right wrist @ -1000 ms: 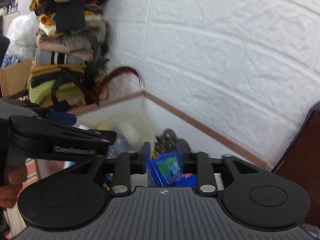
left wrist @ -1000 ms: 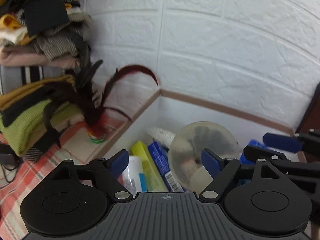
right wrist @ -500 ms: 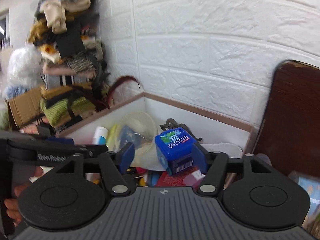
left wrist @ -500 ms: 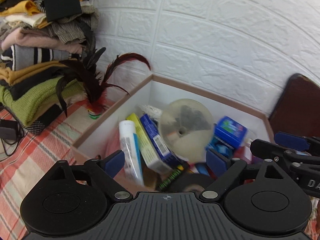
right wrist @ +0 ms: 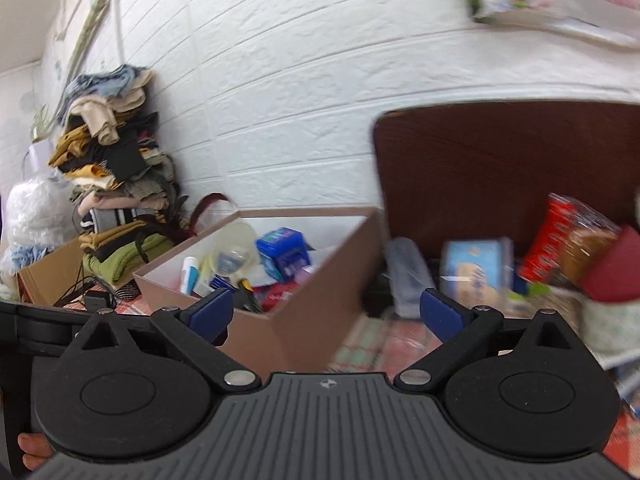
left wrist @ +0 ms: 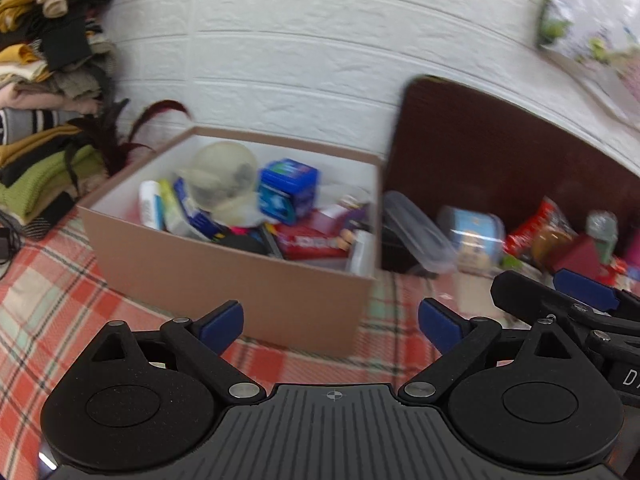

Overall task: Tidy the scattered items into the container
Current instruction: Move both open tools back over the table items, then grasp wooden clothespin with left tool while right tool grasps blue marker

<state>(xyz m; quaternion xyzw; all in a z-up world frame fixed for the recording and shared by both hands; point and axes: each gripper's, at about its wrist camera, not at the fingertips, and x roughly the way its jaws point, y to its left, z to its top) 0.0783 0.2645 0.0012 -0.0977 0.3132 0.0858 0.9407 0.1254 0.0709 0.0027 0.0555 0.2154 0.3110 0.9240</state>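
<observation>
A brown cardboard box (left wrist: 224, 276) stands on the plaid cloth and holds several items, among them a blue mint tub (left wrist: 286, 190) and a clear round lid (left wrist: 224, 178). The box also shows in the right wrist view (right wrist: 304, 320), with the blue tub (right wrist: 284, 252) inside. My left gripper (left wrist: 330, 326) is open and empty, in front of the box. My right gripper (right wrist: 325, 314) is open and empty, near the box's right corner. Its fingers show at the right of the left wrist view (left wrist: 584, 290).
To the right of the box lie a clear plastic lid (left wrist: 420, 228), a light blue tin (right wrist: 474, 266), red snack packets (right wrist: 564, 236) and a dark red box (right wrist: 616, 268), against a brown board (left wrist: 500, 168). Folded clothes (left wrist: 44, 120) are stacked at the left.
Both grippers have pulled back and away from the box. The right gripper opened and let go of the blue mint tub, which now lies in the box.
</observation>
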